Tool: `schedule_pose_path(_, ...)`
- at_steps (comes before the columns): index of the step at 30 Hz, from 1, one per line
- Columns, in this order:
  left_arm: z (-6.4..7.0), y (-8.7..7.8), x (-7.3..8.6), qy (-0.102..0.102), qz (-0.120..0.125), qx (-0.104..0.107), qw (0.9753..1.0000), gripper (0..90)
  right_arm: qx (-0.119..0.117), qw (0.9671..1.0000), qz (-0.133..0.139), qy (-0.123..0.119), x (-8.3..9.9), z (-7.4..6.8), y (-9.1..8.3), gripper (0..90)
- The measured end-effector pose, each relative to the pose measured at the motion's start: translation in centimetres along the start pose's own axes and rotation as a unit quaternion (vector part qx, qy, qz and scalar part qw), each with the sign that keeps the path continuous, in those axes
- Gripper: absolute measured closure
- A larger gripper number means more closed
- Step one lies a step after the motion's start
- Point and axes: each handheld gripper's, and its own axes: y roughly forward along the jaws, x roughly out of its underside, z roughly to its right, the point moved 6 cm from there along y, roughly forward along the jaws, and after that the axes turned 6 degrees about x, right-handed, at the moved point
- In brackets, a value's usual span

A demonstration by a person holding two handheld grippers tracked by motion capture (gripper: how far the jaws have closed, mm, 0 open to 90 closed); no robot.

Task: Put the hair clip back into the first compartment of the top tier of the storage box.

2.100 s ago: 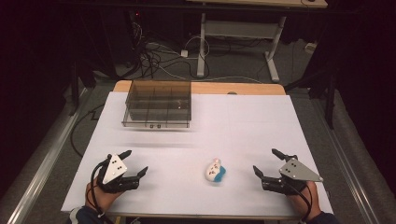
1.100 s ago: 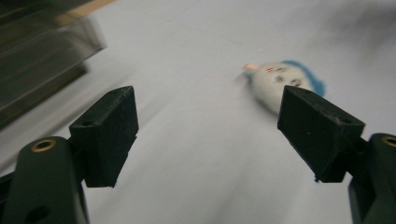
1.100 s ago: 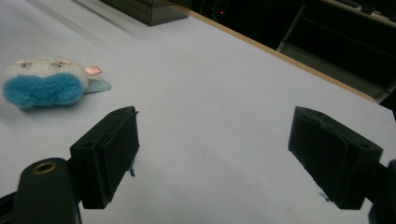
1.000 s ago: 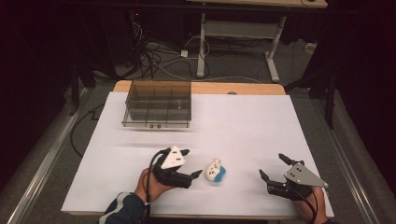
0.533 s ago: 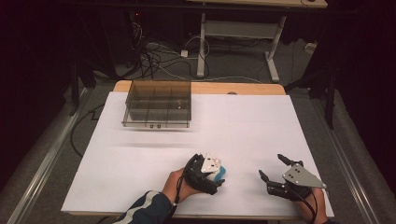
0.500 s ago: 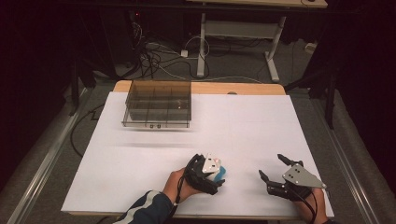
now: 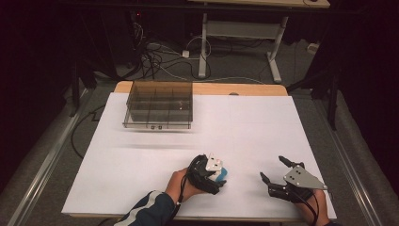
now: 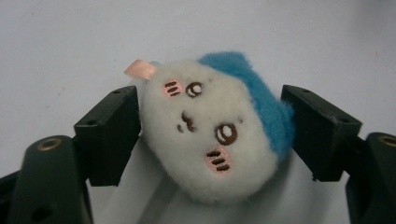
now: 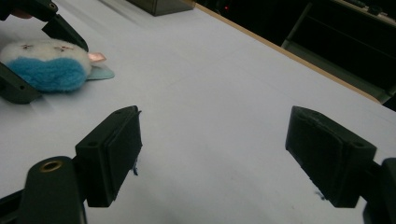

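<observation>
high view: white counter (image 7: 141, 155), clear divided box (image 7: 159, 104) near the far left corner, just inside the far edge. left gripper (image 7: 217, 175) sits near the near edge, about mid-width, over a small plush toy (image 7: 221, 172); only a blue bit of the toy shows past the gripper body. left hand (image 7: 178, 183) and a striped sleeve (image 7: 148, 212) come in from the near edge. right gripper (image 7: 273, 170) is near the near right corner, apart from the toy, jaws spread wide and holding nothing.

left gripper view: plush toy (image 8: 217, 135) lies on the counter between the two jaws, white face with pink cheeks, blue patch on one side, small pink tab (image 8: 141, 69) at its top. jaws are wide, one each side of the toy; the left one looks to touch the fur, the right one is just beside the blue edge, contact hard to tell.

right gripper view: right gripper (image 9: 212, 149) jaws wide apart over bare counter (image 9: 224, 93). plush toy (image 9: 46, 64) at upper left, blue side down toward the camera, with the left gripper's jaws around it. box corner (image 9: 161, 5) at the top edge.
</observation>
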Motion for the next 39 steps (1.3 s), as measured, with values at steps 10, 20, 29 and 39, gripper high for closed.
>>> schedule_pose_path(10, 0.3, -0.3, 0.1, 0.018, 0.006, 0.001, 0.9998, 34.7, -0.005, 1.0, 0.0, -0.001, 0.0, -0.1, 0.0, 19.5)
schedule_pose_path(20, 0.9, -0.8, -0.1, 0.043, 0.016, 0.003, 0.999, 38.9, -0.011, 0.9999, 0.002, -0.009, 0.0, -0.3, 0.0, 19.8)
schedule_pose_path(29, 1.5, -1.4, -0.4, 0.065, 0.031, -0.008, 0.9973, 39.6, -0.017, 0.9998, 0.004, -0.013, -0.1, -0.5, -0.1, 19.8)
schedule_pose_path(39, 1.4, -2.3, -0.5, 0.072, 0.049, -0.015, 0.9961, 40.1, -0.024, 0.9996, 0.003, -0.017, -0.1, -0.9, 0.0, 19.8)
